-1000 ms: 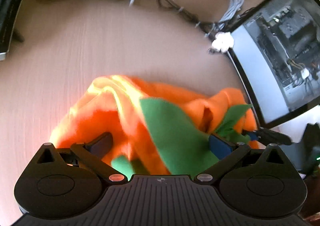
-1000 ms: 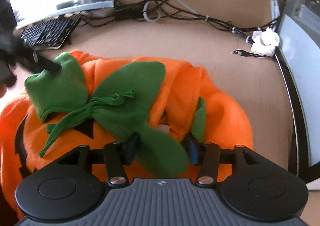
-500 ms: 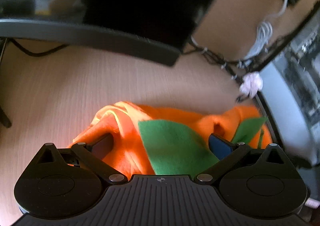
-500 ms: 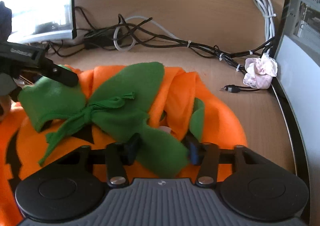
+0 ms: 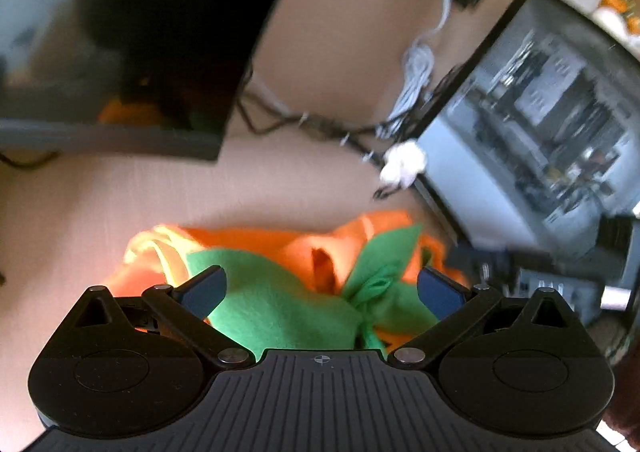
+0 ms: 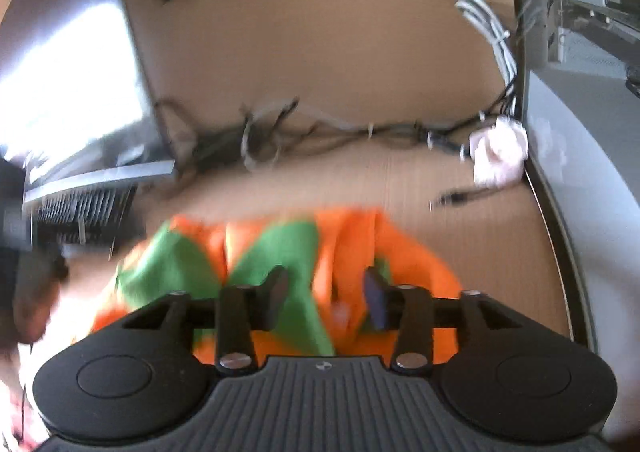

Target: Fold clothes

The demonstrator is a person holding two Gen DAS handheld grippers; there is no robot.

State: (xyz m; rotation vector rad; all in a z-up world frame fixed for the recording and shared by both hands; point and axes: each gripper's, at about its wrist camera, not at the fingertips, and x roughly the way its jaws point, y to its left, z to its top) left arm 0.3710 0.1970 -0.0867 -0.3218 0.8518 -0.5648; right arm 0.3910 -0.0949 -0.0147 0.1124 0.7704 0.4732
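The crumpled orange fleece garment with green felt leaves [image 5: 288, 248] lies on the pale wooden bench [image 5: 120, 204]; left claw [image 5: 320, 288] released wide, cloth lying between its jaws; right claw [image 6: 326, 296] opening, cloth between its jaws, pads not pressing.

Left gripper [image 5: 320, 288] tilted downward, jaws spread wide, pads clear of the cloth lying between them, nothing pinched. Right gripper [image 6: 326, 298] also angled down, jaws opening, roughly half apart; fabric sits in the gap, contact with pads unclear through motion blur. Right gripper's dark body visible at right edge of left wrist view. Blurred hand at lower left of right wrist view.
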